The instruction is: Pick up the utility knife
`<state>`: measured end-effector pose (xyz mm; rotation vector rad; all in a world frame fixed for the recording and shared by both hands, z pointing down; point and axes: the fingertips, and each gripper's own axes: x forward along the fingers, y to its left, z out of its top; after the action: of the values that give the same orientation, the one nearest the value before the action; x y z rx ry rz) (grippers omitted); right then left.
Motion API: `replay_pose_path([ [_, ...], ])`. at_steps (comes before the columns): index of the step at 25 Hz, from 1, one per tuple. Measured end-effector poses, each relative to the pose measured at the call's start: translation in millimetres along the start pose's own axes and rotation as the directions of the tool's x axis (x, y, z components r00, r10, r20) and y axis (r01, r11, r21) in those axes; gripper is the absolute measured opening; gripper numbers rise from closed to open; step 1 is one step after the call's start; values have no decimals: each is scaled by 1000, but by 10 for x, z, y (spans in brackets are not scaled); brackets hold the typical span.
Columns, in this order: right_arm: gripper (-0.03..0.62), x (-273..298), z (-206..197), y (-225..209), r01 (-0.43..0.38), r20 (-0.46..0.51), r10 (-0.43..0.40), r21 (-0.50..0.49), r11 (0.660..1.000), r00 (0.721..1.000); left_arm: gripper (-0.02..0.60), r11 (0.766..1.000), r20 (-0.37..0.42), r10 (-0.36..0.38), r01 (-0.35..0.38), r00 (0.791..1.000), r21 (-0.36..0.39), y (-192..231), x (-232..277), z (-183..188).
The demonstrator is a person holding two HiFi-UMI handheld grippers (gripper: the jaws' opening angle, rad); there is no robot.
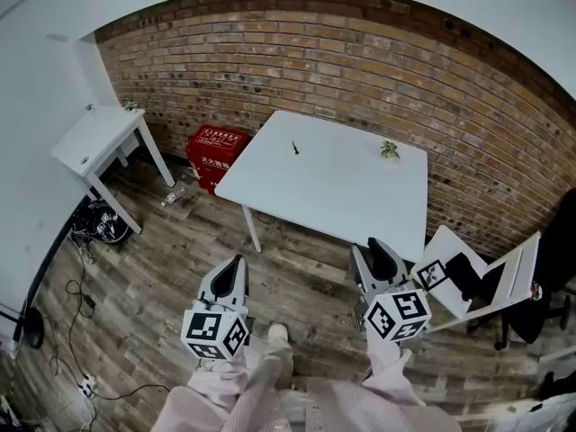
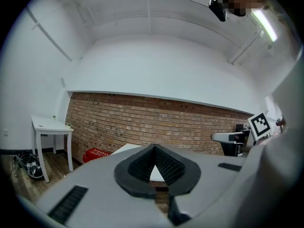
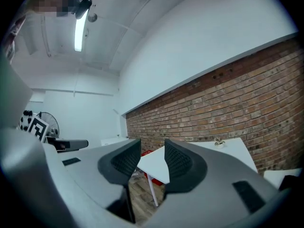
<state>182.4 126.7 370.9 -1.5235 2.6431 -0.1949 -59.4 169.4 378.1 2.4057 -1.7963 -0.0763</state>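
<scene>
The right gripper (image 3: pixel 152 144) is standing with its jaws apart and nothing between them, while the left gripper (image 2: pixel 153 147) is keeping its jaws together at the tips, also empty. In the head view the left gripper (image 1: pixel 238 261) and the right gripper (image 1: pixel 378 246) are hovering over the wooden floor (image 1: pixel 162 268), short of the near edge of the white table (image 1: pixel 342 196). The utility knife (image 1: pixel 293 147), showing only as a small dark sliver, is lying on the table's far half, well apart from both grippers and ahead of the gap between them. A small plant (image 1: pixel 389 149) is sitting to the knife's right, near the brick wall (image 1: pixel 360 52). A red box (image 1: pixel 216 147) is resting on the floor left of the table.
</scene>
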Motion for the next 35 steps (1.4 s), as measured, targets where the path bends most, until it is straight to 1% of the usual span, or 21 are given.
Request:
replay_pose_path([
  [10,138,820,-74,-172,17,-28,-16,26,1000,999,-8,1000,-23,19,-20,1000,-19,574,607,23],
  [20,138,1561,-165,-222,32,-70,-28,55,998,997,-8,999,-48,9,-11,999,-47,1086,1160,34],
  [24,138,1767,-209,-283,44,-78,-39,57,997,996,-8,998,-53,6,-9,999,-56,1231,1357,18],
  [29,138,1954,-229,-366,69,-71,-64,64,996,995,-8,999,-53,-12,10,999,-46,1380,1577,41],
  [35,138,2123,-259,-400,66,-72,-61,71,995,996,-8,999,-47,-23,21,999,-46,1478,1758,82],
])
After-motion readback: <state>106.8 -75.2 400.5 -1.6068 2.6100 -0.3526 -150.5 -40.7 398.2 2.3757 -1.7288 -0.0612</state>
